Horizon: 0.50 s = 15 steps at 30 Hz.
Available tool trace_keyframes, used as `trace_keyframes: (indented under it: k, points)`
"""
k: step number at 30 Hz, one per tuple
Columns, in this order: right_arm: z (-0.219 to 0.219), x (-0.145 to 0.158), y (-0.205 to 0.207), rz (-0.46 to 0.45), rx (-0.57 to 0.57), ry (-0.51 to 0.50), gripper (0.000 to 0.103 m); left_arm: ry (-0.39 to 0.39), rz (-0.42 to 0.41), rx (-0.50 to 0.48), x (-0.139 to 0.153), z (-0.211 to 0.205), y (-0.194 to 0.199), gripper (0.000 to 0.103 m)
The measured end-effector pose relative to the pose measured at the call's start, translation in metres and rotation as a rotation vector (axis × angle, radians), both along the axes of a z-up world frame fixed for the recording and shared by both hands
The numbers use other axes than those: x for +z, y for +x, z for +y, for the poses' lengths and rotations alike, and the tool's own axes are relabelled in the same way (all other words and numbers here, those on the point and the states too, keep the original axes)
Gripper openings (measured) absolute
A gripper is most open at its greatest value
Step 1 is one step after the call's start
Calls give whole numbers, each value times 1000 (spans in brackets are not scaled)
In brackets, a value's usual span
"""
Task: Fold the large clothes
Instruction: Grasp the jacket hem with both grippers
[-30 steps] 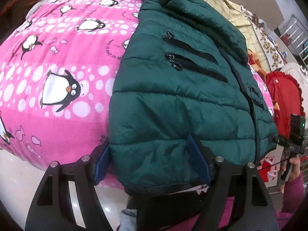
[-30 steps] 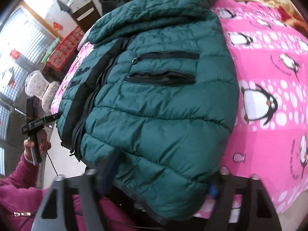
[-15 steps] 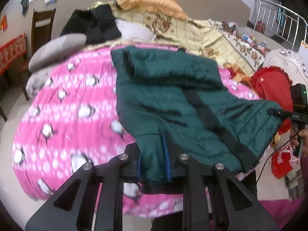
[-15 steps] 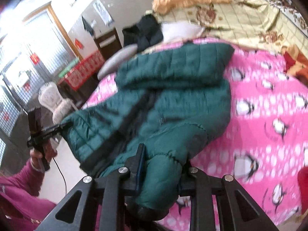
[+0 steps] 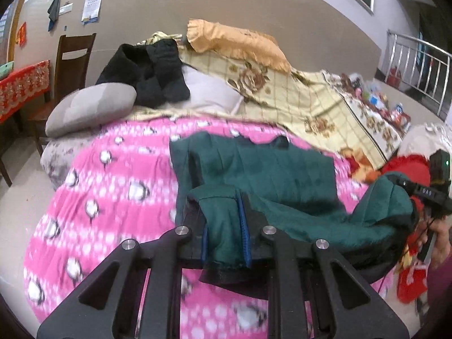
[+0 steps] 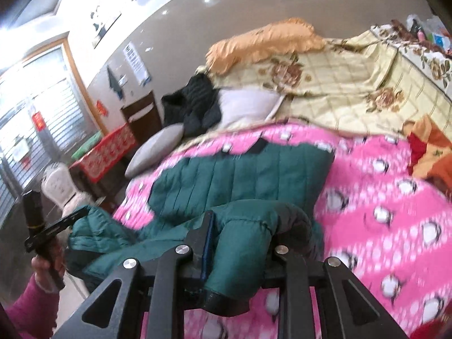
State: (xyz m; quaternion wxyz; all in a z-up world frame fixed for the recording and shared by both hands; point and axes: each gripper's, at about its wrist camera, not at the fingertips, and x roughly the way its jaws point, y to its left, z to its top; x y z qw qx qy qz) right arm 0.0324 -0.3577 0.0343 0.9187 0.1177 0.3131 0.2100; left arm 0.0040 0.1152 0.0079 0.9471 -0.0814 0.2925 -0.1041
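Nearest, the left claw (image 5: pixel 226 231) is pinched tight on a bunched corner of the green jacket's (image 5: pixel 262 169) hem, while the right claw (image 6: pixel 238 243), its jaws closing, pinches the puffy opposite corner. The quilted, slightly shiny jacket sags between them, its near edge lifted and the rest lying on the bed's fleecy pink penguin blanket (image 5: pixel 113 197). Beyond lie a smooth grey pillow (image 5: pixel 90 107), a crumpled black garment (image 5: pixel 152 76) and a frilled orange pillow (image 5: pixel 240 45).

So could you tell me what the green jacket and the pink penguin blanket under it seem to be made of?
Green jacket: likely a smooth synthetic shell over padding; quilted channels and puffed folds suggest it. Pink penguin blanket: probably soft fleece with a matte printed surface, though blur hides any nap.
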Motion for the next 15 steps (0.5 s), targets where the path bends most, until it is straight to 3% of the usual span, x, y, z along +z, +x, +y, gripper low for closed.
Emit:
trace_keyframes:
  k: [6,15]
  points:
    - [-5,2,68,30,-79,14,21,8,1,47,6,-1,53,17]
    - [-15,-9,123,63,-153,2,21,61,18,93,5,-6,99,17]
